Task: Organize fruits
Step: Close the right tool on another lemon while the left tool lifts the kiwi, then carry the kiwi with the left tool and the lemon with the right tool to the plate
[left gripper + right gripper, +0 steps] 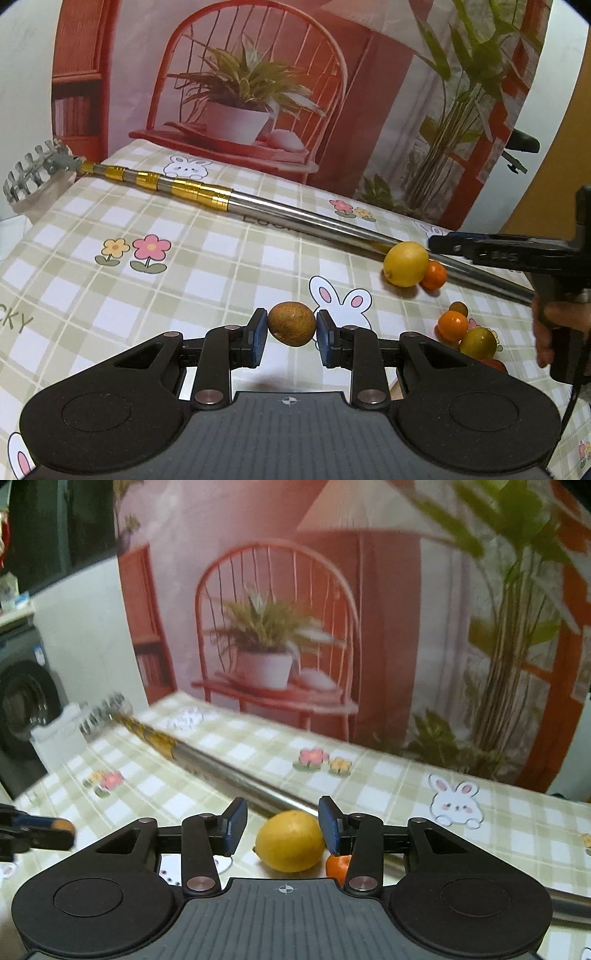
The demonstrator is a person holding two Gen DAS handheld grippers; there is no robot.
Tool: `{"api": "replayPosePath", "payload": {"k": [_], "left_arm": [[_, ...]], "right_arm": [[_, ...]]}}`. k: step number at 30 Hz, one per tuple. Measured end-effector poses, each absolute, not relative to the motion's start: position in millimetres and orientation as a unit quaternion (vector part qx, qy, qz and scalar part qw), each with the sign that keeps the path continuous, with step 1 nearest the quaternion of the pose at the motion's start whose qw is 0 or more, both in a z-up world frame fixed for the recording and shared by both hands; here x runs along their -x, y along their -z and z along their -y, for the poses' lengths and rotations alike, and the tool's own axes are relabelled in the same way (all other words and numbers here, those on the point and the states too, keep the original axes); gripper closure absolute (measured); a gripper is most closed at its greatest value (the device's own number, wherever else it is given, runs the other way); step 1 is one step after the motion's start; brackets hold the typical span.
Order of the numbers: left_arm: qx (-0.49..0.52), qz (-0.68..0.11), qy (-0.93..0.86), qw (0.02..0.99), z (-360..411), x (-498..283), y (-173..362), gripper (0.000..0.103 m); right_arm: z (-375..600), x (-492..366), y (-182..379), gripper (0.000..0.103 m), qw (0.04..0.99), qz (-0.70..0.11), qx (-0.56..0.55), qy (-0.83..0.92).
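Left wrist view shows the left claw [291, 329] clenched on a brown kiwi [291, 324] above the checked desk [207, 258], while the right claw [283, 825] stands released around a lemon [290, 840] lying beside a small orange [338, 866].
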State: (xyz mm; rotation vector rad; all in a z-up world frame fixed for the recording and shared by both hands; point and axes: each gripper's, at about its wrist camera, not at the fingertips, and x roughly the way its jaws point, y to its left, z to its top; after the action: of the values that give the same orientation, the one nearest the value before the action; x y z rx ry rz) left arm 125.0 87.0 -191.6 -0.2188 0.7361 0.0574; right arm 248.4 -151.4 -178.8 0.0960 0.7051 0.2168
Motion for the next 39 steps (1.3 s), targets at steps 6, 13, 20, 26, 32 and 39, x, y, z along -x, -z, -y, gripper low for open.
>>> {"api": "replayPosePath", "payload": {"k": [6, 13, 20, 26, 32, 39], "left_arm": [[0.111, -0.363, -0.02, 0.925, -89, -127, 198, 0.073], [0.115, -0.368, -0.017, 0.923, -87, -128, 203, 0.073], [0.119, -0.37, -0.008, 0.921, -88, -129, 205, 0.073], [0.12, -0.368, 0.001, 0.922, -84, -128, 204, 0.073], [0.118, -0.367, 0.008, 0.923, -80, -127, 204, 0.073], [0.113, -0.365, 0.027, 0.924, -77, -123, 202, 0.073]], "right_arm": [[140, -271, 205, 0.061, 0.924, -0.374, -0.013, -0.081], [147, -288, 219, 0.051, 0.916, -0.389, -0.056, -0.088], [136, -285, 221, 0.053, 0.906, -0.406, -0.046, -0.109], [132, -262, 210, 0.056, 0.896, -0.421, -0.016, -0.141], [132, -259, 209, 0.051, 0.886, -0.439, -0.001, -0.151], [121, -273, 227, 0.051, 0.87, -0.469, 0.008, -0.151]]}}
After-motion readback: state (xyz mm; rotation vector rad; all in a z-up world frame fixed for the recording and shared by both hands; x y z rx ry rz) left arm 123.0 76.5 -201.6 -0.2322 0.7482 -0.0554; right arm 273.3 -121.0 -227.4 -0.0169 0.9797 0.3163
